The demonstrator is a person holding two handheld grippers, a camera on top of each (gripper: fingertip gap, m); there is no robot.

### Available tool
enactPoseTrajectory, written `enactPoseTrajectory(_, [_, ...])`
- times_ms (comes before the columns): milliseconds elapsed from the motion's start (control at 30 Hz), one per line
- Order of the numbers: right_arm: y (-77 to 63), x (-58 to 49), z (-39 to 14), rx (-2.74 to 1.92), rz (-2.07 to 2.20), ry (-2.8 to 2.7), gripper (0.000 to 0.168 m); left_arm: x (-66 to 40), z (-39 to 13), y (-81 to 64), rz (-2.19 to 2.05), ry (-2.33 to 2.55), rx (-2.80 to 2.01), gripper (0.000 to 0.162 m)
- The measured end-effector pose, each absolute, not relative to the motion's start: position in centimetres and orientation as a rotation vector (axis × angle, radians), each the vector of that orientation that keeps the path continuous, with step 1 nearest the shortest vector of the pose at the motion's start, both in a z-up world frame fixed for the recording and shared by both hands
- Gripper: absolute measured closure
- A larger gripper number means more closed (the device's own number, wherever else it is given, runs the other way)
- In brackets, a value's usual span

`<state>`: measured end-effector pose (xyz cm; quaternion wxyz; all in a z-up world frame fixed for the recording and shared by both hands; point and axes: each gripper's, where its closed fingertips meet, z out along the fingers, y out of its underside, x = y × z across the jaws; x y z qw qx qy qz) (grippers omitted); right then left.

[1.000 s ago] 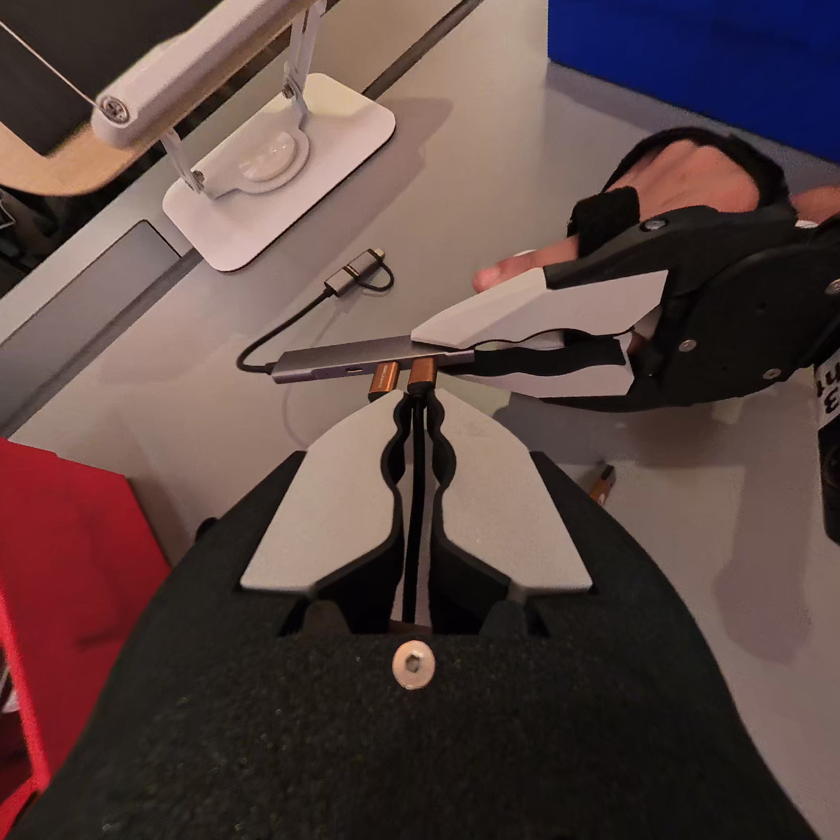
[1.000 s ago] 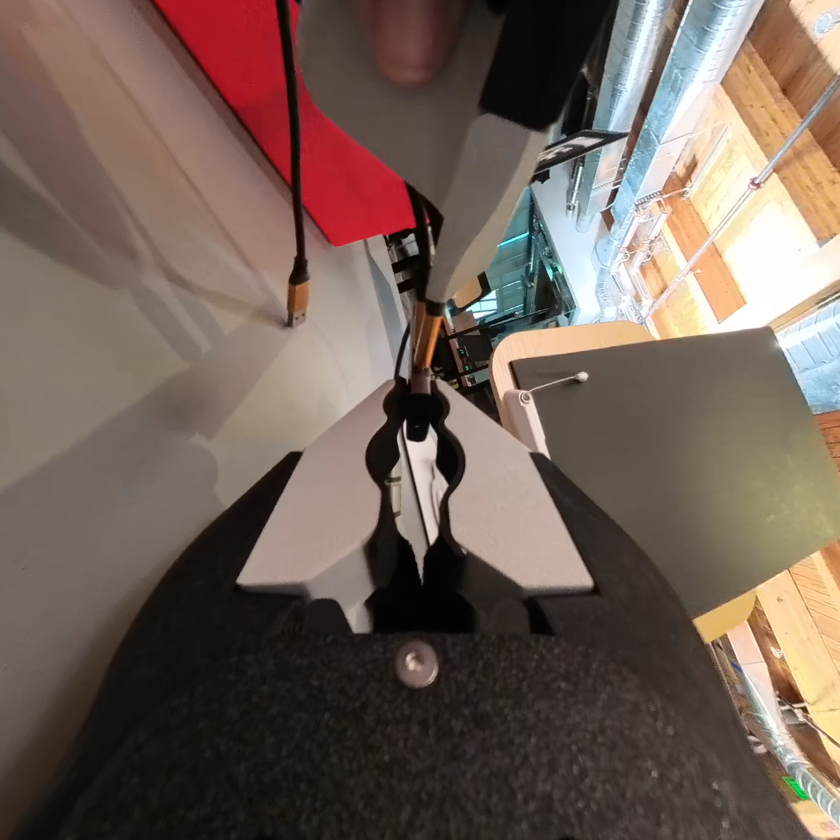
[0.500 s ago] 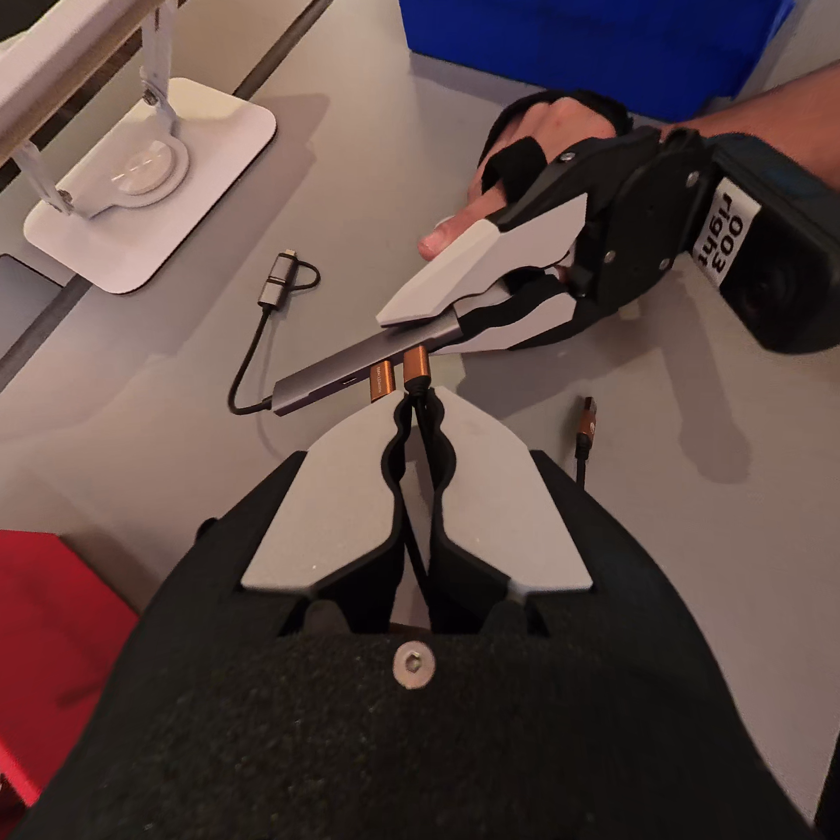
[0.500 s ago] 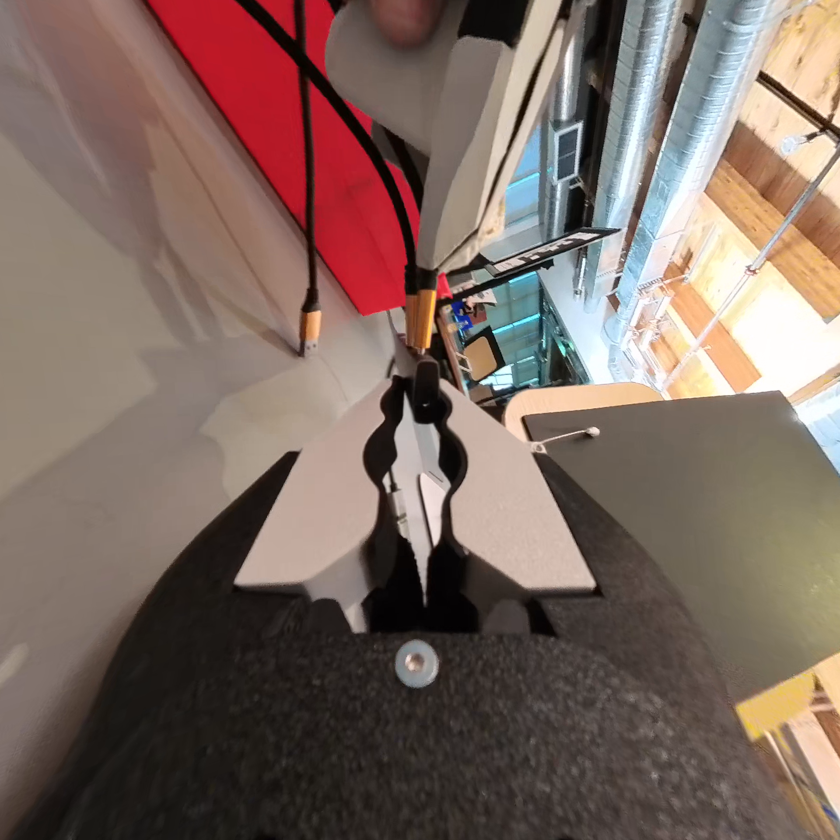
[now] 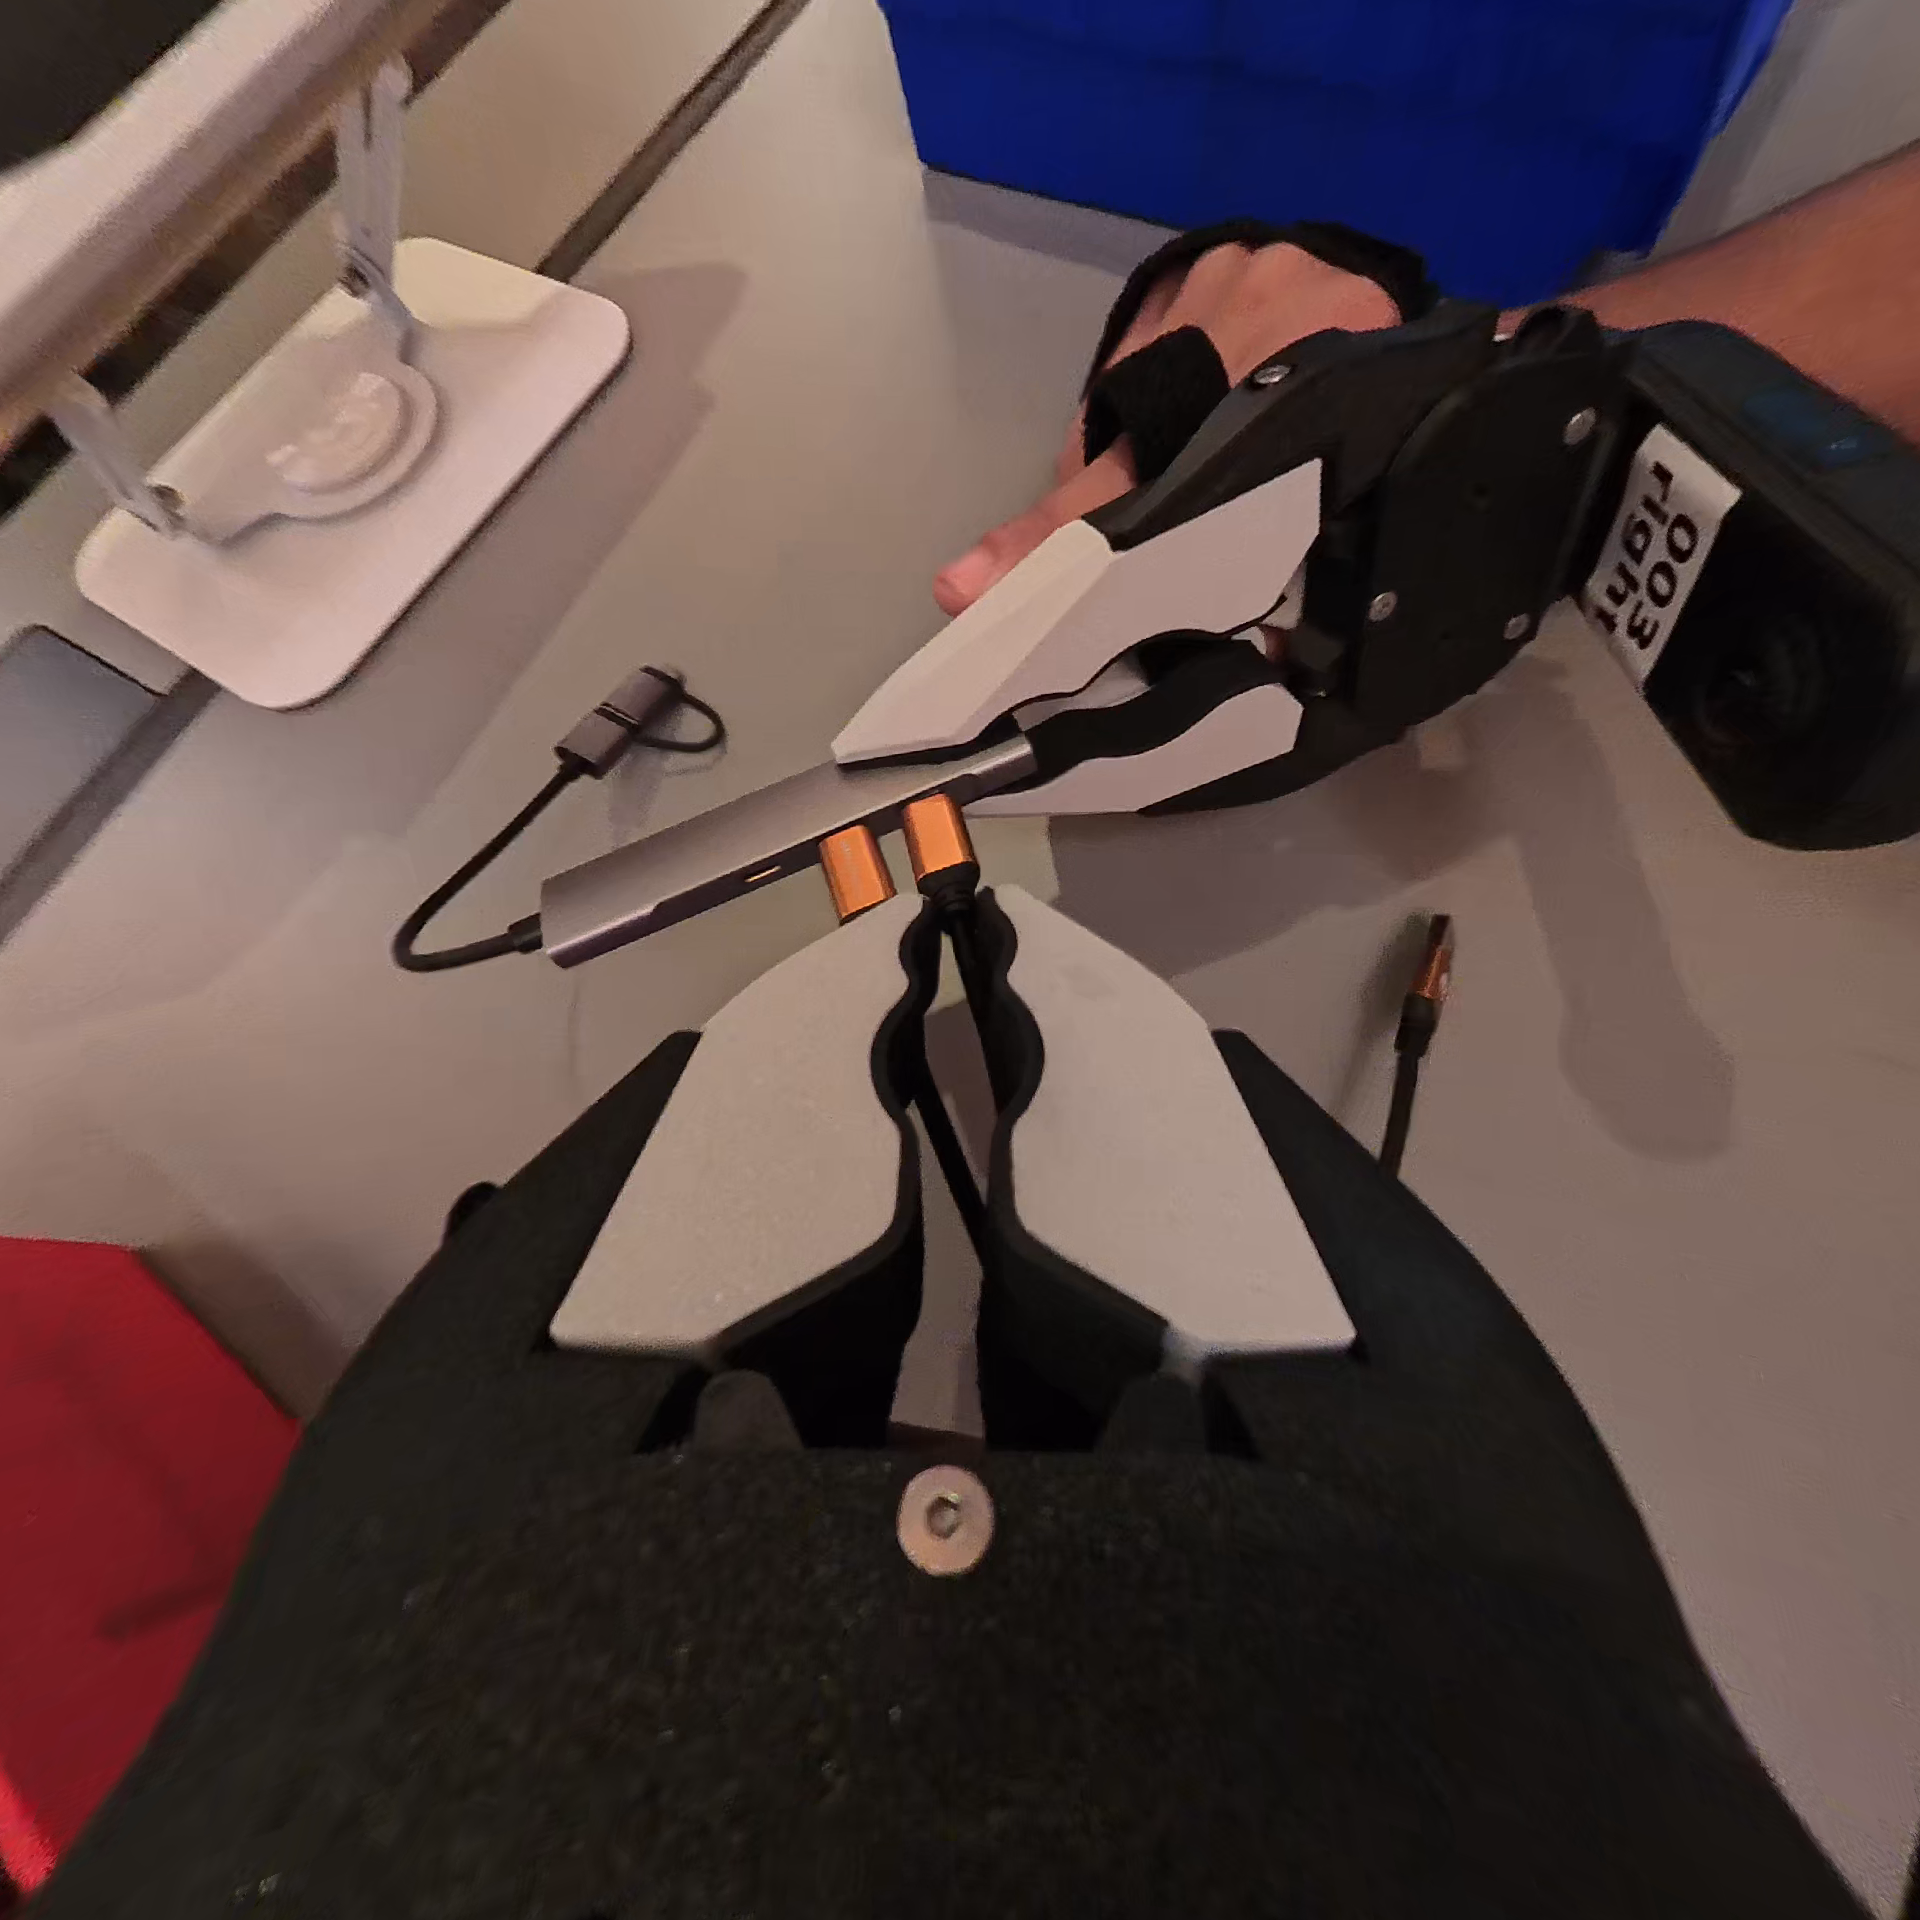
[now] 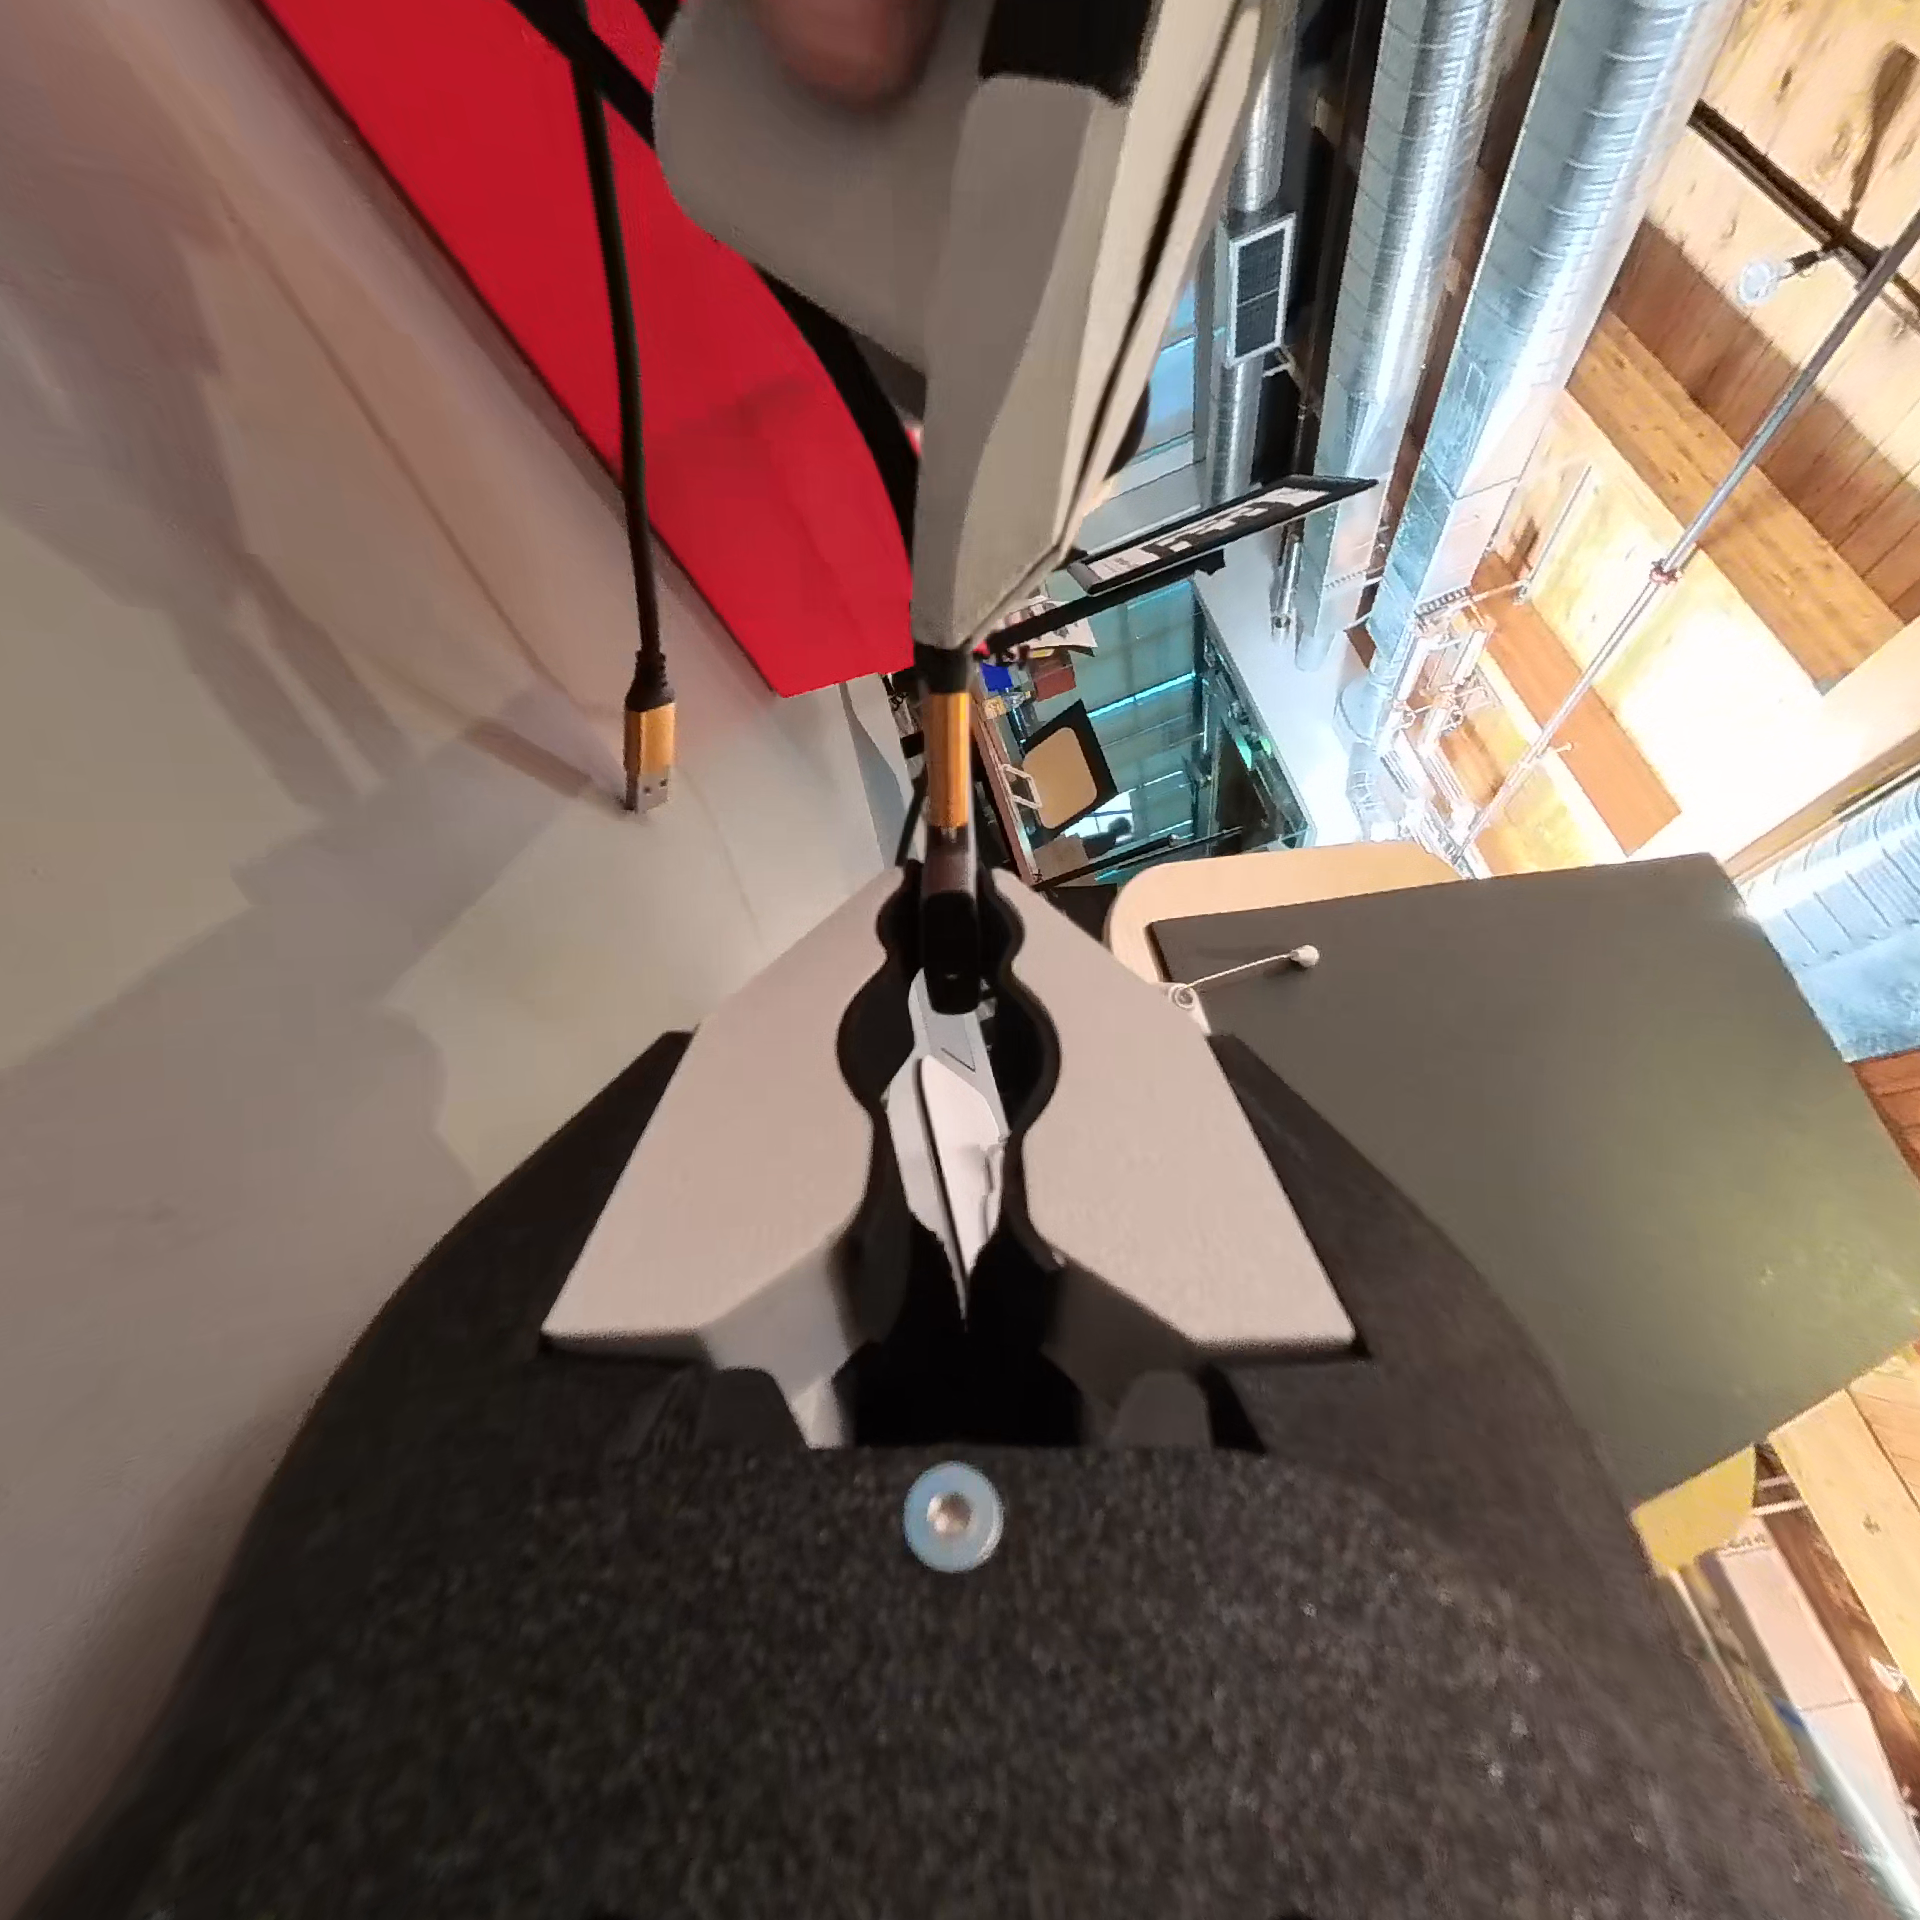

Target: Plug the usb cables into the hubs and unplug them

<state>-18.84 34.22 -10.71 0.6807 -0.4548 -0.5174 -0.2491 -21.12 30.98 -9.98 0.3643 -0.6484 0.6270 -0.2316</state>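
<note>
A grey USB hub (image 5: 717, 862) is held tilted above the grey table (image 5: 1558, 1143). My right gripper (image 5: 925, 774) is shut on its right end; in the right wrist view (image 6: 951, 883) the hub (image 6: 951, 935) shows edge-on between the jaws. Two orange plugs sit in the hub's near side. My left gripper (image 5: 951, 920) is shut on the black cable (image 5: 961, 1091) just behind the right plug (image 5: 935, 836). The left plug (image 5: 857, 878) is beside it. My left gripper also shows in the right wrist view (image 6: 940, 639), above that plug (image 6: 948, 758).
A loose cable end with an orange connector (image 5: 1434, 966) lies on the table to the right, also in the right wrist view (image 6: 649, 748). The hub's own lead ends in an adapter (image 5: 623, 717). A white stand base (image 5: 343, 468), a blue bin (image 5: 1299, 104) and a red bin (image 5: 104, 1507) surround the area. One gripper's finger ends stand about 4 cm off the other's. From either gripper's tips it is about 35 cm to the white stand base (image 5: 343, 468).
Both grippers moved together with the hub, which is now more tilted, its left end lower. My left jaws have parted slightly around the cable. The right grip is unchanged.
</note>
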Motion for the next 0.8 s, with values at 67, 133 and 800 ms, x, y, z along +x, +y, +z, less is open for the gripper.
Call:
enactPoseTrajectory(67, [34.1, -18.9, -10.6, -1.004, -0.551, -1.159, 0.162, -21.5, -9.9, 31.4, -0.501, 1.635, -1.655, 0.156])
enactPoseTrajectory(133, [33.7, -19.0, -10.1, -0.954, -0.557, -1.158, 0.162, -22.2, -10.0, 32.0, -0.455, 1.644, -1.663, 0.155])
enactPoseTrajectory(800, [30.7, -21.7, -10.0, -0.667, -0.659, -1.306, 0.160, -23.1, -10.9, 31.7, -0.651, 1.638, -1.663, 0.155])
